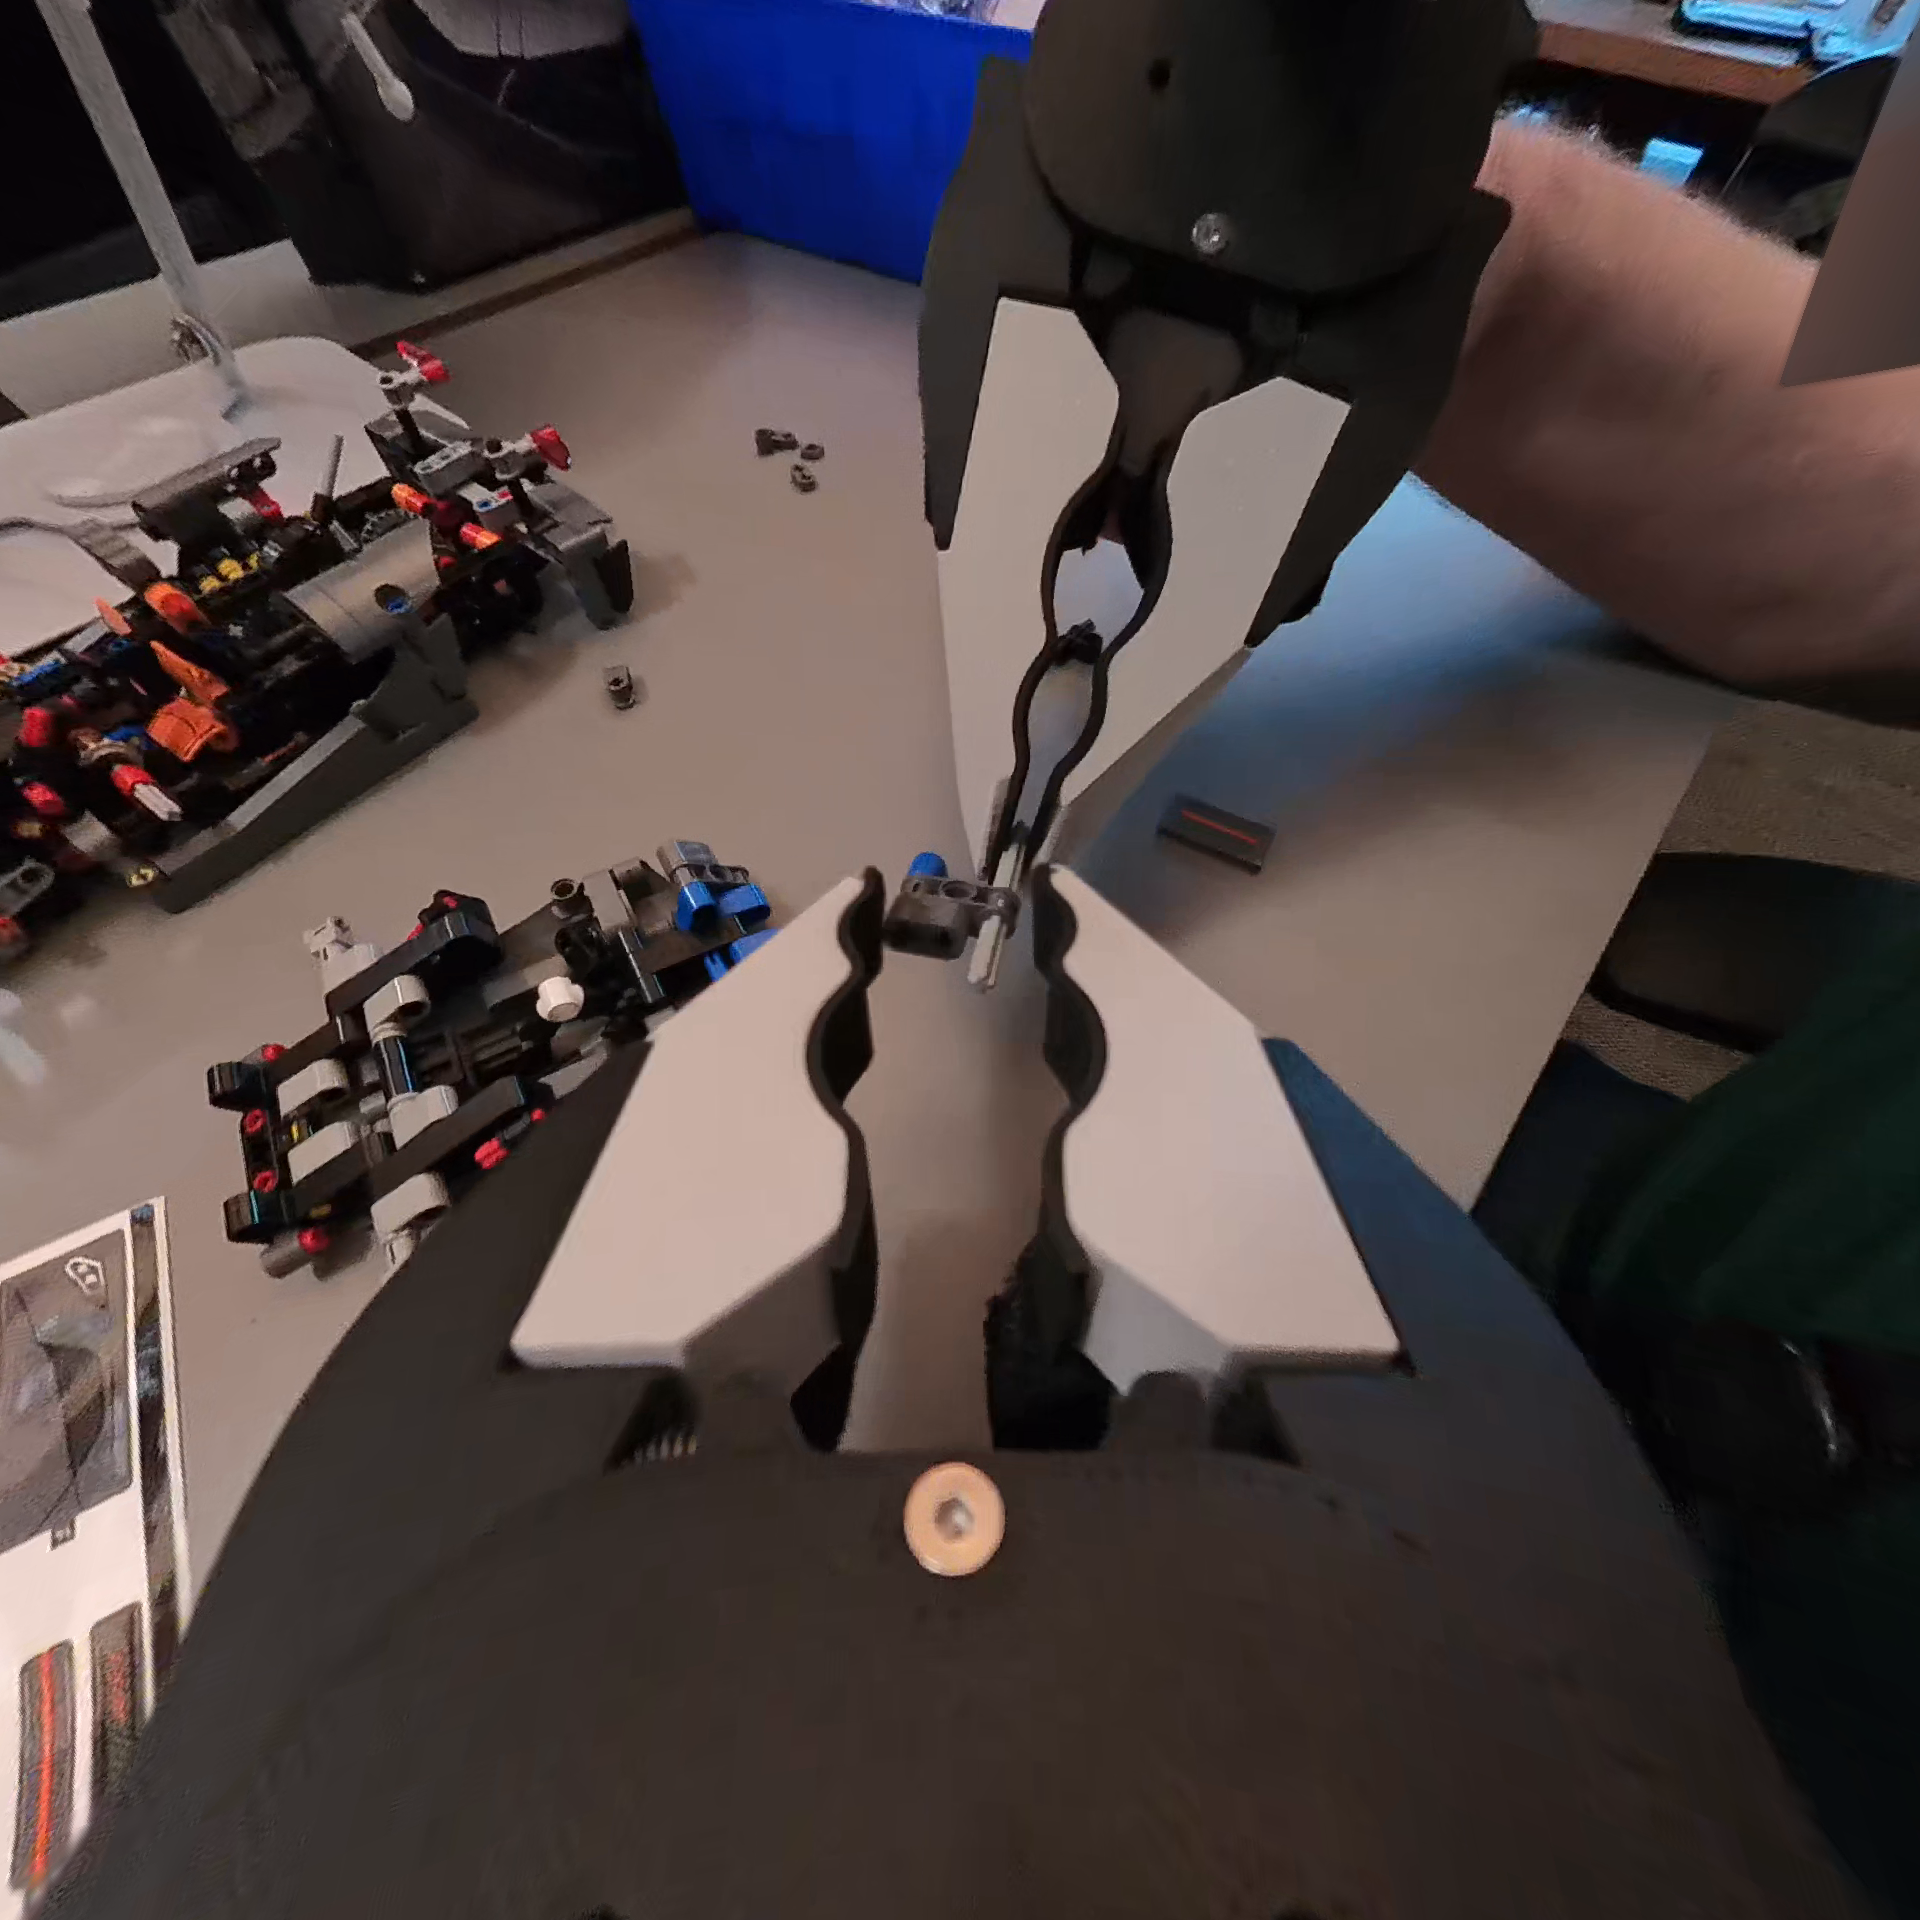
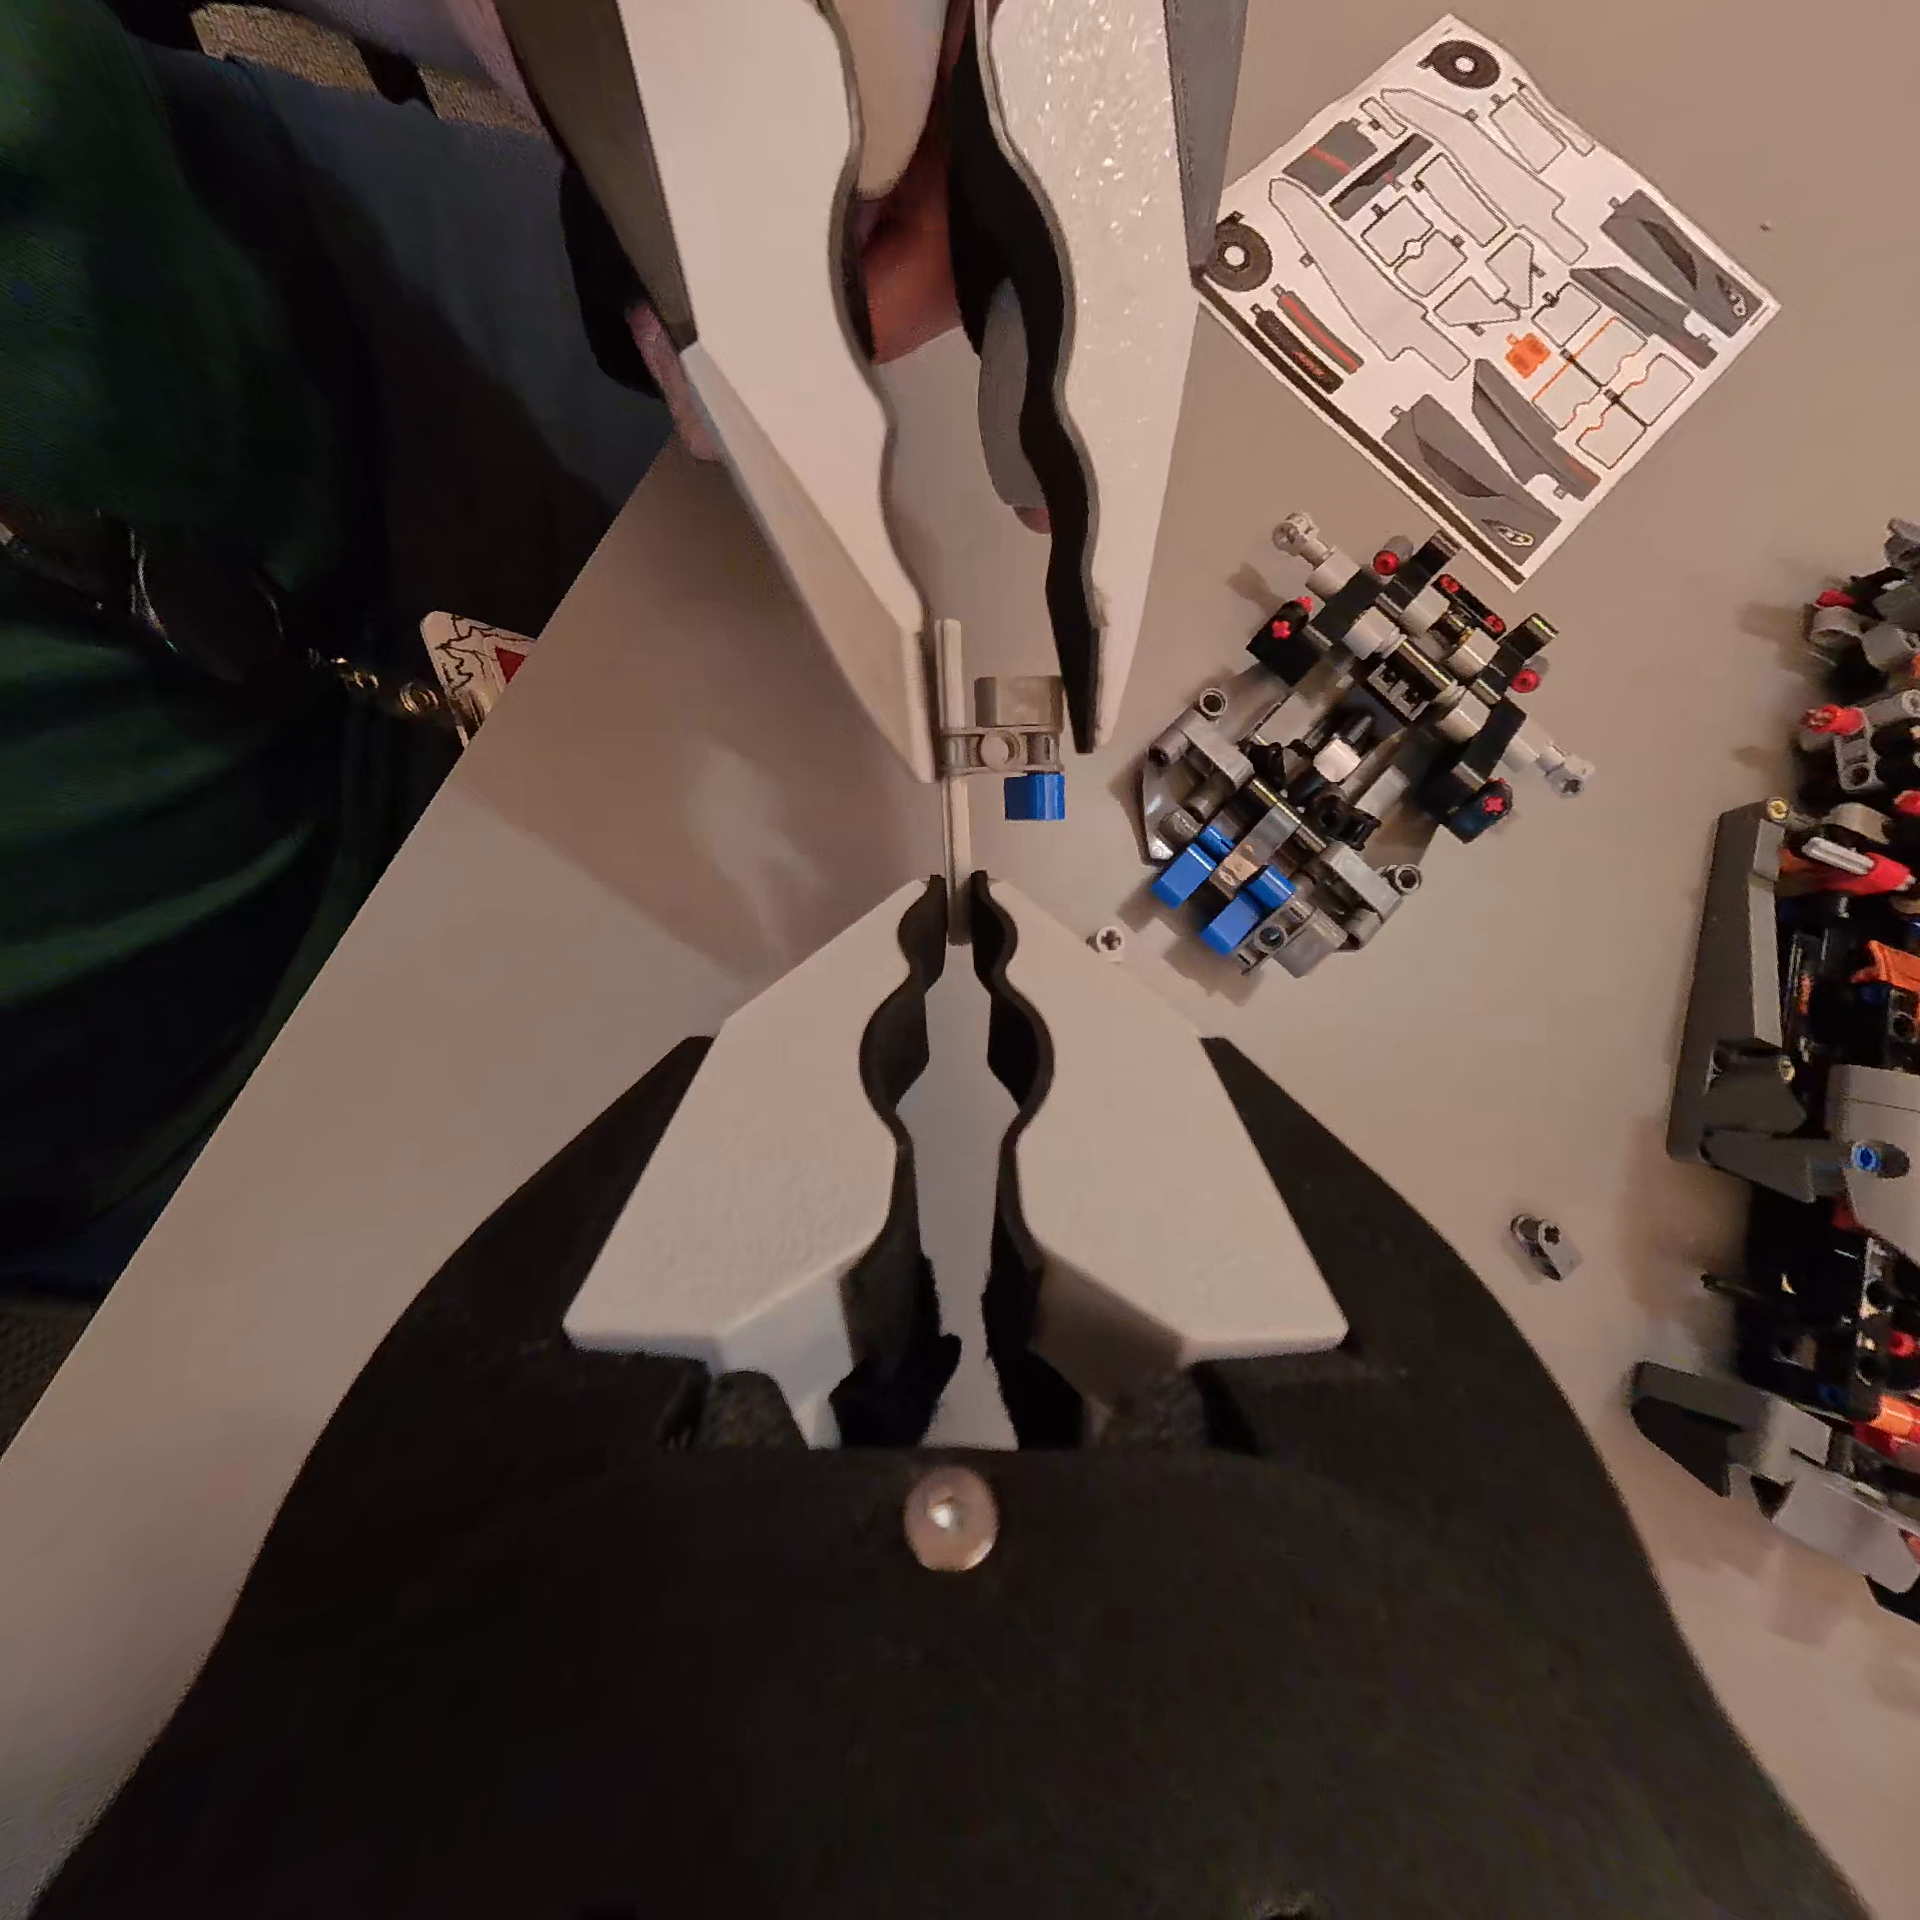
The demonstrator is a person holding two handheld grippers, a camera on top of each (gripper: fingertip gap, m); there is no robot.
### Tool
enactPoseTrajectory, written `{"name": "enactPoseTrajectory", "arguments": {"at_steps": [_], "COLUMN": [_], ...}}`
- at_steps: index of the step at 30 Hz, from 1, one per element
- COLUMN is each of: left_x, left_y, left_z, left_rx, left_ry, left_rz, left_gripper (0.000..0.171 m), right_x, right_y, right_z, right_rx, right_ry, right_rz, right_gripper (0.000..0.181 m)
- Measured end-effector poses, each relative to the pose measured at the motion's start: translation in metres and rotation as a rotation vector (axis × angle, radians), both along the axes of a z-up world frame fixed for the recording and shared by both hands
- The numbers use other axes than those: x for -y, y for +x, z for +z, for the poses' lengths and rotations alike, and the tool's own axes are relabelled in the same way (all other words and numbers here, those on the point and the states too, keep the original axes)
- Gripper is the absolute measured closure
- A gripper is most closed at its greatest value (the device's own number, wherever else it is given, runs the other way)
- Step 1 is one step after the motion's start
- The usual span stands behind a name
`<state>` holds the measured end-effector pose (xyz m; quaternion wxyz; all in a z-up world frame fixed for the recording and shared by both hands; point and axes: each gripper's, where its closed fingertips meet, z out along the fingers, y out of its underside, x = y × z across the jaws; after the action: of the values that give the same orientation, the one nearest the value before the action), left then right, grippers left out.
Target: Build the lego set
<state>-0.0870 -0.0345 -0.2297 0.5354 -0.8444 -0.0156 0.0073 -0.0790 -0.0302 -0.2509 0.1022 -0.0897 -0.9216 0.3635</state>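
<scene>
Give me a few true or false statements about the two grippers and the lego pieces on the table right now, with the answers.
1. The right gripper has its fingers pinched on a light grey axle. True.
2. The left gripper is empty. False: its fingers close on the connector that the axle passes through.
3. A blue pin sticks out of the connector. True.
4. The sticker sheet lies under the small chassis. False: it lies flat beside it, apart.
</scene>
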Motion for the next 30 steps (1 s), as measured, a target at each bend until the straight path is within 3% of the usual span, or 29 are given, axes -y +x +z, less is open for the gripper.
{"name": "enactPoseTrajectory", "arguments": {"at_steps": [3, 5, 12, 18, 30], "left_x": [-0.001, -0.001, 0.001, 0.001, 0.002], "left_y": [-0.004, -0.007, 0.001, -0.003, -0.010], "left_z": [0.005, 0.009, 0.004, 0.001, 0.006], "left_rx": [0.005, 0.004, -0.027, -0.055, -0.065], "left_ry": [0.031, 0.057, 0.014, -0.002, 0.042], "left_rz": [0.020, 0.030, -0.036, -0.037, 0.033], "left_gripper": [0.163, 0.167, 0.140, 0.149, 0.150], "right_x": [0.000, 0.001, -0.003, -0.003, -0.004], "right_y": [0.000, 0.000, -0.002, -0.002, -0.012], "right_z": [0.001, 0.004, 0.003, 0.002, 0.010], "right_rx": [0.000, 0.005, 0.001, -0.006, -0.030], "right_ry": [-0.010, -0.026, -0.021, -0.013, -0.054], "right_rz": [-0.001, 0.000, -0.011, -0.010, -0.062], "right_gripper": [0.179, 0.179, 0.179, 0.179, 0.176]}}
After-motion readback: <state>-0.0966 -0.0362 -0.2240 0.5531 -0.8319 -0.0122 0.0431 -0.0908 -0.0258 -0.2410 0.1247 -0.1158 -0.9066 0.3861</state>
